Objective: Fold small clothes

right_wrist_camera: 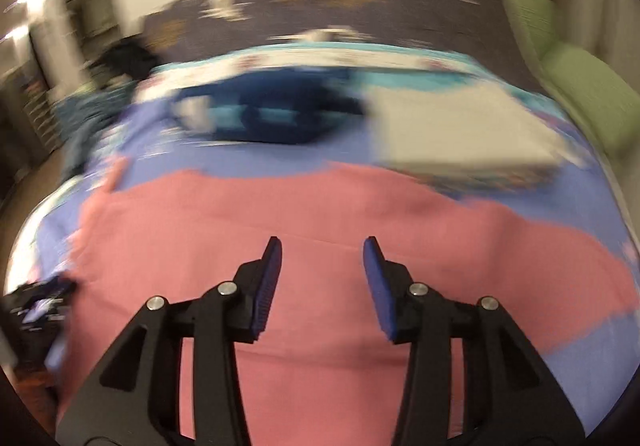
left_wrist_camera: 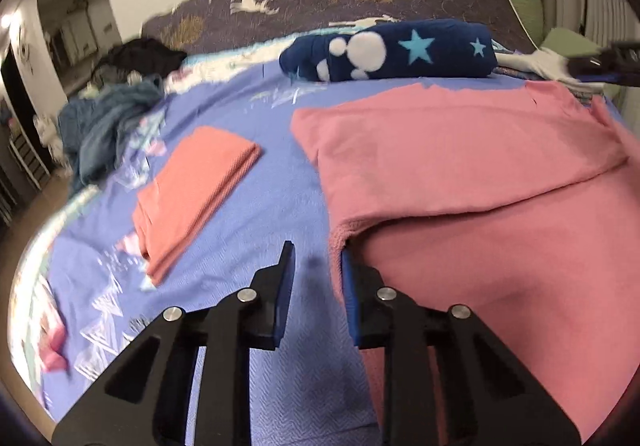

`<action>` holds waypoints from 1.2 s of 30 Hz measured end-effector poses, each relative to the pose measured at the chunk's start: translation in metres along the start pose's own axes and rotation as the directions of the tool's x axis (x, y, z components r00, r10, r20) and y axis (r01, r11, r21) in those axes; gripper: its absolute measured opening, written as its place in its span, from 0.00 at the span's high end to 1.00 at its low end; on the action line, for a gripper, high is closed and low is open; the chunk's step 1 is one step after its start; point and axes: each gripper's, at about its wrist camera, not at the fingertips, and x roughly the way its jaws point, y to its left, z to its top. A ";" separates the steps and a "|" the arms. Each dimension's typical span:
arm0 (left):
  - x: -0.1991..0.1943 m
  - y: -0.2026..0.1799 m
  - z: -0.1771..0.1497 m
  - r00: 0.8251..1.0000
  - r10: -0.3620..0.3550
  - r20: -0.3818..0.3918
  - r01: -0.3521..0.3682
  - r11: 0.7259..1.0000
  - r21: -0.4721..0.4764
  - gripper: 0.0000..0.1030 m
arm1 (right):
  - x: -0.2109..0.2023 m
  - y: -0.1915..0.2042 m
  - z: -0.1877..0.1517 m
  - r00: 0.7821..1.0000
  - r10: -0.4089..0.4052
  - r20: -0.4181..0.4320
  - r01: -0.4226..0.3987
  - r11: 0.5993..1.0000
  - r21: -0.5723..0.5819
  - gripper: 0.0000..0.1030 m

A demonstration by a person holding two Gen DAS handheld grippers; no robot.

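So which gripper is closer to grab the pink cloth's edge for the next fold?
Probably the left gripper: its open jaws sit right at the pink cloth's folded edge. The right gripper hovers open over the cloth's middle.

No text, label, brand, number or sign can be read in either view.
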 end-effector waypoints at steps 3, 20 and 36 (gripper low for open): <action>0.002 0.007 -0.001 0.999 -0.040 -0.013 0.040 0.998 -0.043 0.76 | 0.041 0.067 0.022 0.972 0.209 -0.103 -0.219 0.970 -0.103 0.85; -0.033 0.026 -0.006 0.980 -0.169 0.105 0.183 0.973 -0.141 0.77 | 0.143 0.156 0.032 0.915 0.311 -0.259 -0.333 0.942 -0.044 0.95; 0.019 -0.034 0.035 0.989 -0.113 -0.094 0.106 0.991 -0.083 0.74 | 0.028 -0.012 -0.065 0.922 0.325 -0.211 -0.280 0.935 0.219 0.69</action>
